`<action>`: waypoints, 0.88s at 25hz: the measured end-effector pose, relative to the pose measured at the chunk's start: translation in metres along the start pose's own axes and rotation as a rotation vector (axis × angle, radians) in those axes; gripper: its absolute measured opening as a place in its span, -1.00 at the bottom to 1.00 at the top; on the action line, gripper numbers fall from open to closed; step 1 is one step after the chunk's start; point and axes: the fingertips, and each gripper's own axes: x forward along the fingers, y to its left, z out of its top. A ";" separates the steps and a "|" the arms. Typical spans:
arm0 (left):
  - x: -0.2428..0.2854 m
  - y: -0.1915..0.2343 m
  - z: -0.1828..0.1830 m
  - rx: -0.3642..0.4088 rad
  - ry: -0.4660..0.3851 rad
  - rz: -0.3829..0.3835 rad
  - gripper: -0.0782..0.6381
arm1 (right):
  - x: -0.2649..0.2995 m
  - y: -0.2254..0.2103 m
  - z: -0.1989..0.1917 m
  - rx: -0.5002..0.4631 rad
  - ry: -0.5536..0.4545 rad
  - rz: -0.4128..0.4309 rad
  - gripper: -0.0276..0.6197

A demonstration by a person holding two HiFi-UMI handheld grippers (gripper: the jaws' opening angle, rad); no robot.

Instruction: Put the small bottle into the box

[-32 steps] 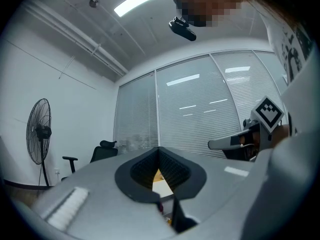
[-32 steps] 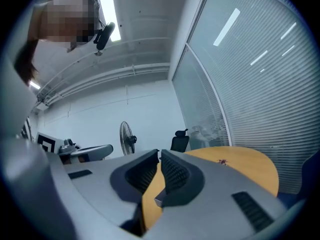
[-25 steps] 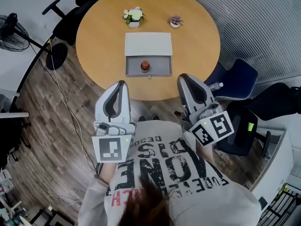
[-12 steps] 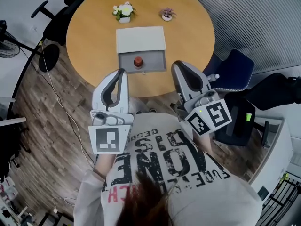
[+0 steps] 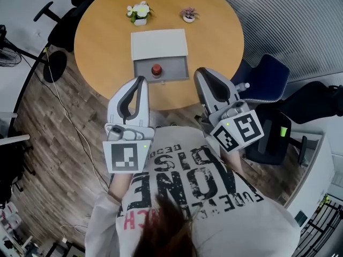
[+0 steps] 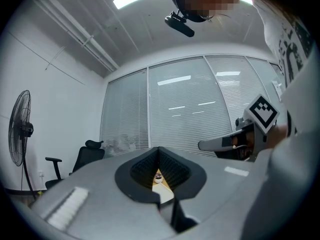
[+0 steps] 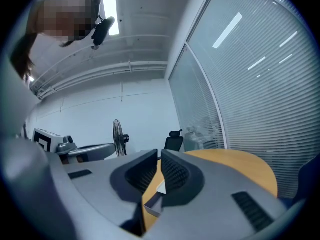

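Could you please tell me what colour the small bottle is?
The small bottle looks reddish-brown from above; the head view shows it best.

Honey-tan table point(image 5: 214, 47); pale grey box point(image 5: 159, 44) with a red-brown small bottle point(image 5: 156, 69) at its six o'clock; grey left gripper point(image 5: 140, 80) and right gripper point(image 5: 199, 72), black-and-white patterned cubes point(image 5: 125, 157).
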 end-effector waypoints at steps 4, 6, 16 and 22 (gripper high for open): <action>0.000 -0.001 0.001 0.000 0.001 0.001 -0.75 | 0.002 0.003 0.001 0.001 -0.007 0.011 -0.82; 0.001 0.000 0.001 -0.003 0.002 0.001 -0.75 | 0.002 0.005 0.002 0.004 -0.011 0.015 -0.82; 0.003 -0.001 0.002 0.000 -0.006 -0.003 -0.75 | 0.002 0.004 0.003 0.011 -0.015 0.012 -0.82; 0.004 -0.001 0.000 -0.009 -0.002 -0.003 -0.75 | 0.003 0.004 -0.001 0.013 -0.006 0.011 -0.82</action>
